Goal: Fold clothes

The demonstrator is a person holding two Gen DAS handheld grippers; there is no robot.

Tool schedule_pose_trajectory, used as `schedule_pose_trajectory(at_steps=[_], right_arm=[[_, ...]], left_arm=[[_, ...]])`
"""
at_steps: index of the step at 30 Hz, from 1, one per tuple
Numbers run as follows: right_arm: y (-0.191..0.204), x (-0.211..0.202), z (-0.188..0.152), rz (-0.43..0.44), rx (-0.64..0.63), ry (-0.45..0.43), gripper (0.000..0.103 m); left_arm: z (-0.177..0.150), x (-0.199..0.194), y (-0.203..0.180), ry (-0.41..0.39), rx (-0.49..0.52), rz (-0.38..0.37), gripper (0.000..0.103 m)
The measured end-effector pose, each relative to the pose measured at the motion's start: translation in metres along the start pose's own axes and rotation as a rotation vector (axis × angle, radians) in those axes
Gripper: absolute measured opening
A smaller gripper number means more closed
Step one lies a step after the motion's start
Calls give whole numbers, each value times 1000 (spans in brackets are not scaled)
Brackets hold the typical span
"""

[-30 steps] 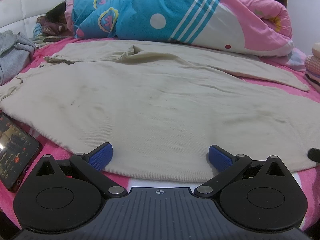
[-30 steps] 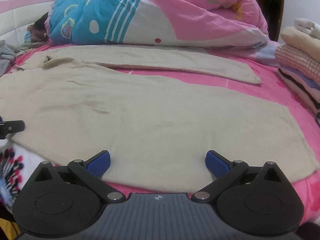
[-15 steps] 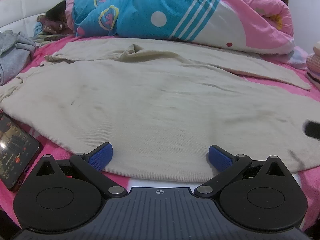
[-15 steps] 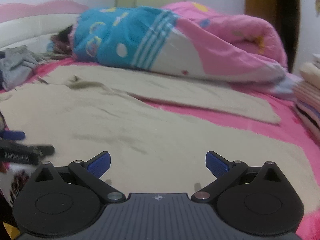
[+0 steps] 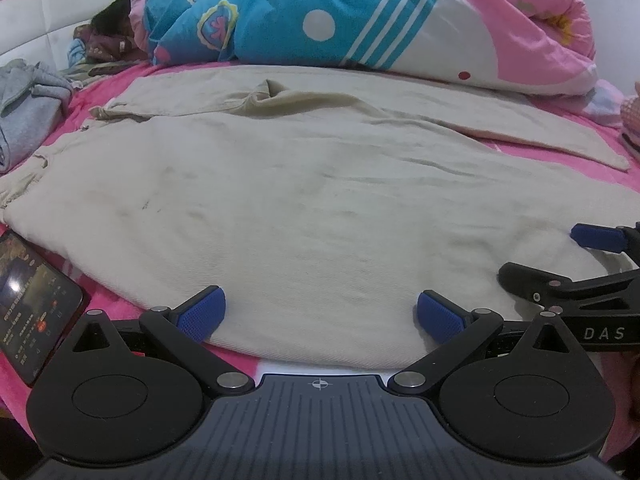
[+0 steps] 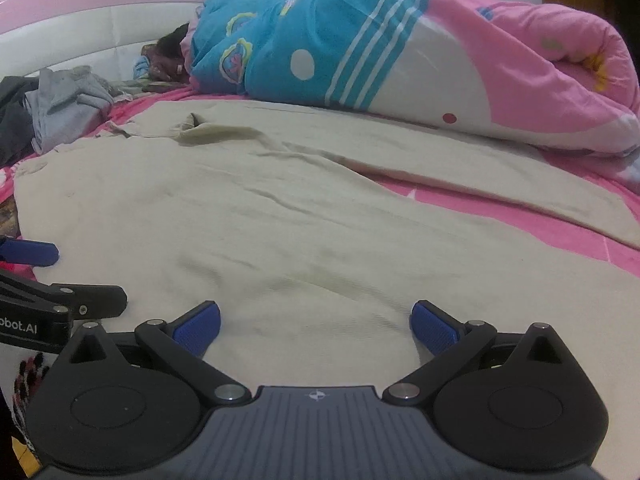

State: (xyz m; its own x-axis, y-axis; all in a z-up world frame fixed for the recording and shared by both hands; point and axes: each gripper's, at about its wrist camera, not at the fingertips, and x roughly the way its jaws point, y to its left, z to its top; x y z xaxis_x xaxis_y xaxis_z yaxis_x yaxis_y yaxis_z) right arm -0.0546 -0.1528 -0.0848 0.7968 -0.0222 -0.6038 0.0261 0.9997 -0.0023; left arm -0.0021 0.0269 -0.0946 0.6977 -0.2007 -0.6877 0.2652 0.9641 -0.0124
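**Both tongs spread wide at the near hem of beige trousers**

Left to right: a phone (image 5: 34, 300) lies at nine o'clock of the left gripper (image 5: 320, 314), which gapes wide, empty. Beige trousers (image 5: 300, 208) stretch flat across the pink bed (image 5: 600, 156), long axis nine to three, near edge just ahead at twelve. The right gripper (image 6: 316, 322), equally wide and empty, sits just beside, over the cloth.

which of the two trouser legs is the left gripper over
The near leg, the wide beige one spread along the bed's front edge. The left gripper, open, hangs over its near hem. The far leg lies beyond a strip of pink sheet, against the quilt.
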Motion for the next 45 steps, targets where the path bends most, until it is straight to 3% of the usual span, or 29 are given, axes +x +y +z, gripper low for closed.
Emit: schedule_pose_trajectory(at_steps=[11,17,20,28,36,45], right_arm=[[10,-39,-38,9,-19,-70,103],[16,-66,-48,14,-64,-38,103],[14,-80,-49,33,-28,-33,103],[-23,-89,-40,228,313,4,103],[-48,-63,-43,558,732,94,103],[-47,-32,-39,689,941,165,103]], left_arm=[[3,2,-6,18,-2,35,103],[0,0,-4,3,-12,28,103],[-3,-2,-1,-11,-10,16,103],[-10,-11,8,-44,-18,-20,103],[-17,-18,20,-50,-40,-55,103],[-26,-19,32,-64,-50,-104,103]])
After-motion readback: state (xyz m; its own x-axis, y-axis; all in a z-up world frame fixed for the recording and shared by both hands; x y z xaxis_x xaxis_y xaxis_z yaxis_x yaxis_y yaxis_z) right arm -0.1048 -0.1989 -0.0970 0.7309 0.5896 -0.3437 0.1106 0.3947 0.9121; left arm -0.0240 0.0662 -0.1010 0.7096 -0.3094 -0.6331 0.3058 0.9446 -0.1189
